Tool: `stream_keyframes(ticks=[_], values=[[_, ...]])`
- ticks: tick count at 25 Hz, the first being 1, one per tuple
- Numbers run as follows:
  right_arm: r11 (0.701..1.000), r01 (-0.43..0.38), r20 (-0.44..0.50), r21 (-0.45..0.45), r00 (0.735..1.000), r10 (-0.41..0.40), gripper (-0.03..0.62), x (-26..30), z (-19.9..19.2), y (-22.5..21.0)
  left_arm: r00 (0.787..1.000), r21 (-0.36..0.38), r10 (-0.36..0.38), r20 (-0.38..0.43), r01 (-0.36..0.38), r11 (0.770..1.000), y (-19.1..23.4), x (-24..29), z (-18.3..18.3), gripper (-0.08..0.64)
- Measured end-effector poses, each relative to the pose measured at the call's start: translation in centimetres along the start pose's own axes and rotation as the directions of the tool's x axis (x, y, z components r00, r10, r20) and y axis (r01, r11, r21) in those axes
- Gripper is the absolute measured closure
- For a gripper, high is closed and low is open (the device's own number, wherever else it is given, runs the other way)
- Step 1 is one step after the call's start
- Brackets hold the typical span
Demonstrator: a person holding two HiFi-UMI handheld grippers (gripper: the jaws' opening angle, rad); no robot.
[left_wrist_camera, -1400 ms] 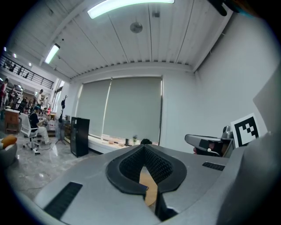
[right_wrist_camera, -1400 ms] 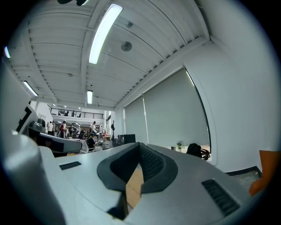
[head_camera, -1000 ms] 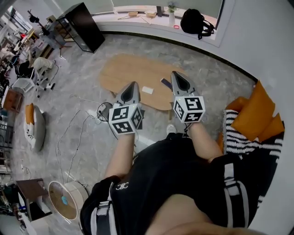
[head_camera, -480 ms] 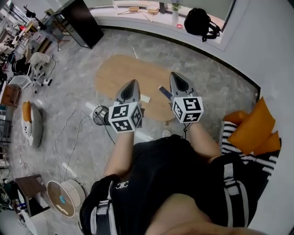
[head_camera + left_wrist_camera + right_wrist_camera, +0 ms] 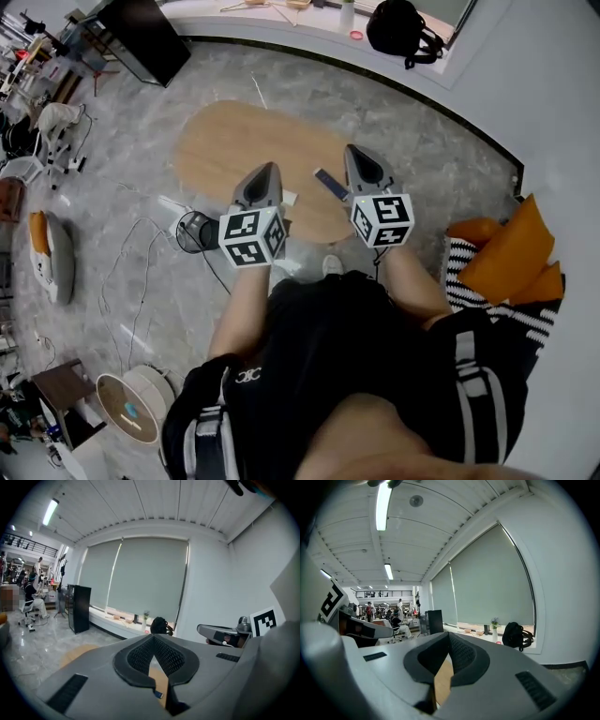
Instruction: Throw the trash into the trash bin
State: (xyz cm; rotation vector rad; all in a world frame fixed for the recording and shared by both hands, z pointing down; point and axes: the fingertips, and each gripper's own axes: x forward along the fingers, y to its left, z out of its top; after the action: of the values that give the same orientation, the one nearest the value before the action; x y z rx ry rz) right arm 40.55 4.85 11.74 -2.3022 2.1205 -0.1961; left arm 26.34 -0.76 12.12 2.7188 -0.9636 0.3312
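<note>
An oval wooden table (image 5: 244,150) stands just ahead on the grey floor. On it lie a small white scrap (image 5: 290,198), partly hidden behind my left gripper, and a dark flat device (image 5: 330,184). A round black bin (image 5: 194,232) sits on the floor by the table's near left edge. My left gripper (image 5: 265,172) and right gripper (image 5: 357,154) hover side by side over the table's near edge. In the gripper views the left gripper (image 5: 153,637) and the right gripper (image 5: 448,635) both have their tips together, with nothing between them.
A black backpack (image 5: 401,28) rests on the window ledge, and a black cabinet (image 5: 141,37) stands at the far left. Orange cushions (image 5: 511,246) and striped fabric (image 5: 469,272) lie at the right. Cables (image 5: 141,253) trail across the floor. A round pale object (image 5: 131,405) sits near my left side.
The person has stepped toward the table. Both grippers now hang over its near edge, and the white scrap has slid partly behind the left gripper. Both stay shut.
</note>
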Motion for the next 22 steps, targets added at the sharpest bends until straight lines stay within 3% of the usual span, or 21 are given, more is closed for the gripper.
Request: stream_keyframes(ticks=[6, 7, 8, 12, 18, 22], values=[[0.998, -0.045, -0.082, -0.033, 0.996, 0.042, 0.58, 2.2, -3.1, -0.1, 0.997, -0.035, -0.023, -0.068, 0.021, 0.999, 1.4, 2.3, -2.6, 0.548], [0.997, -0.072, -0.11, -0.029, 0.991, 0.069, 0.547, 2.5, -4.1, 0.2, 0.996, -0.041, -0.027, -0.081, 0.024, 0.999, 1.5, 2.6, -3.2, 0.548], [0.995, -0.099, -0.142, -0.018, 0.985, 0.095, 0.466, 2.9, -5.1, 0.4, 0.995, -0.047, -0.031, -0.094, 0.026, 0.999, 1.7, 3.0, -3.9, 0.548], [0.993, -0.119, -0.247, -0.02, 0.963, 0.111, 0.446, 4.2, -9.3, -0.4, 0.99, -0.07, -0.035, -0.134, 0.026, 0.997, 2.3, 4.8, -6.4, 0.548], [0.99, -0.142, -0.372, 0.021, 0.918, 0.14, 0.436, 6.3, -16.8, -2.3, 0.977, -0.122, -0.026, -0.212, 0.0, 0.993, 3.7, 7.7, -12.7, 0.548], [0.984, -0.175, -0.474, 0.02, 0.866, 0.163, 0.425, 8.6, -24.6, -3.2, 0.965, -0.146, -0.028, -0.261, -0.011, 0.989, 4.9, 10.3, -18.8, 0.548]])
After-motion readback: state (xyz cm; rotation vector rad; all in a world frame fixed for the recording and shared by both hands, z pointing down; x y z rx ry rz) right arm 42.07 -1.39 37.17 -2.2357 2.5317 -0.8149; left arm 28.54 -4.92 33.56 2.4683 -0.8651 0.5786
